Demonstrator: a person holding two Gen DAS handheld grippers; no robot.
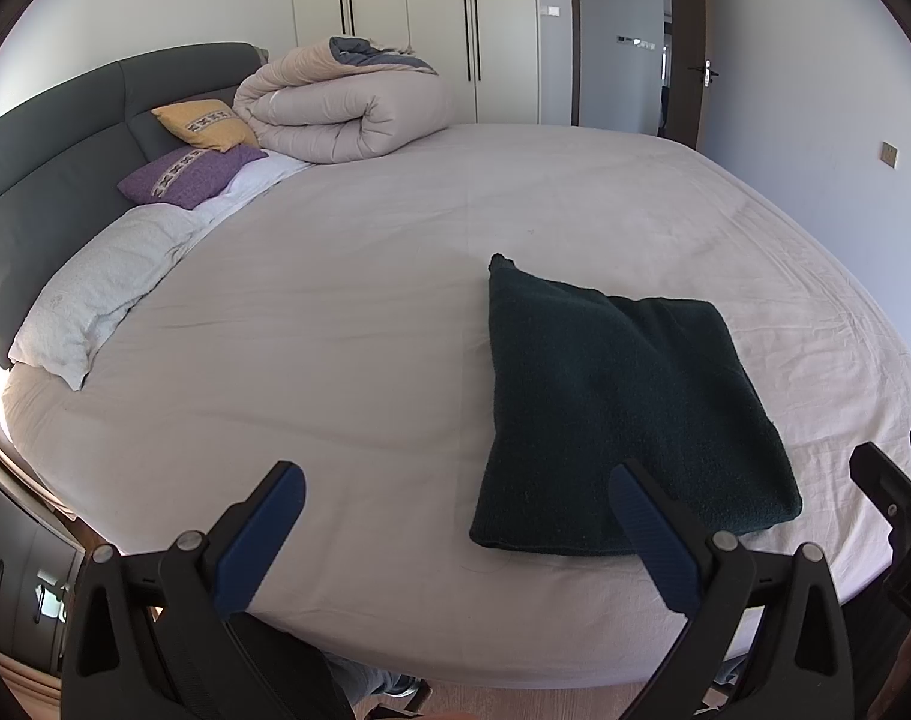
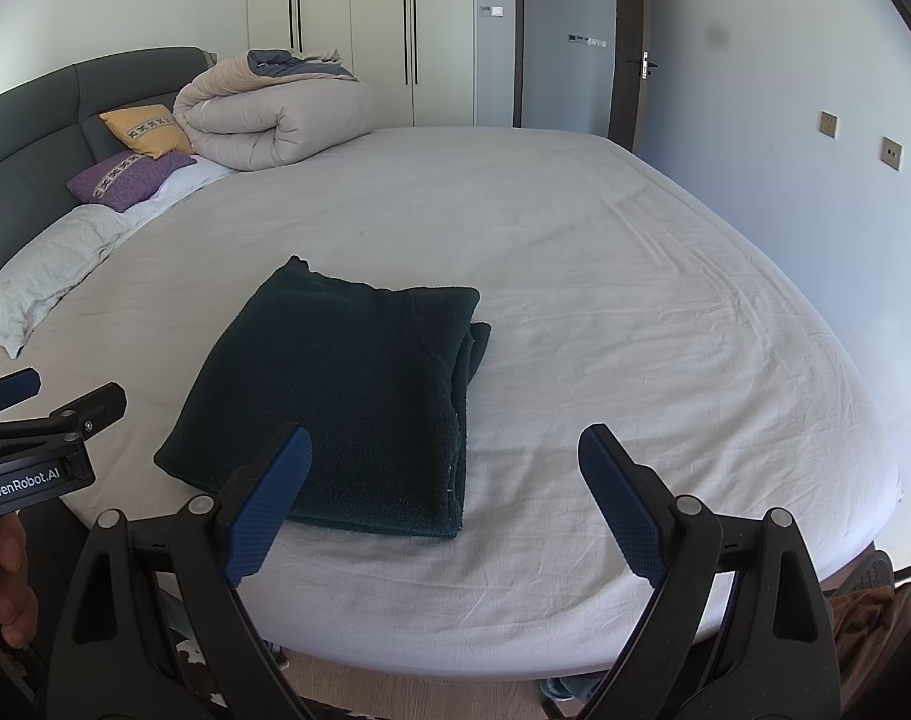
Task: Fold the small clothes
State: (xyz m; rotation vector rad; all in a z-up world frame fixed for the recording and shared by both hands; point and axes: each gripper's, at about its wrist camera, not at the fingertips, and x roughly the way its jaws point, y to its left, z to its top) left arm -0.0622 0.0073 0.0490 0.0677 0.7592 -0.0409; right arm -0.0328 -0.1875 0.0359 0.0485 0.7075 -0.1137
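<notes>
Fingers of my left gripper [image 1: 455, 492] and right gripper [image 2: 446, 459] gape wide, holding nothing. Between the two grippers, just ahead, a folded dark green garment [image 2: 347, 396] lies on the bed [image 2: 635, 312].

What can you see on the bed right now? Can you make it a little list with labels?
place: bedroom, big bed with a pale sheet
clothing: dark green garment, folded into a flat square near the bed's front edge
left gripper: open, empty, just short of the garment
right gripper: open, empty, in front of the garment
at the headboard: yellow cushion, purple cushion, white pillow
far corner: rolled beige duvet
behind the bed: white wardrobe, open door
</notes>
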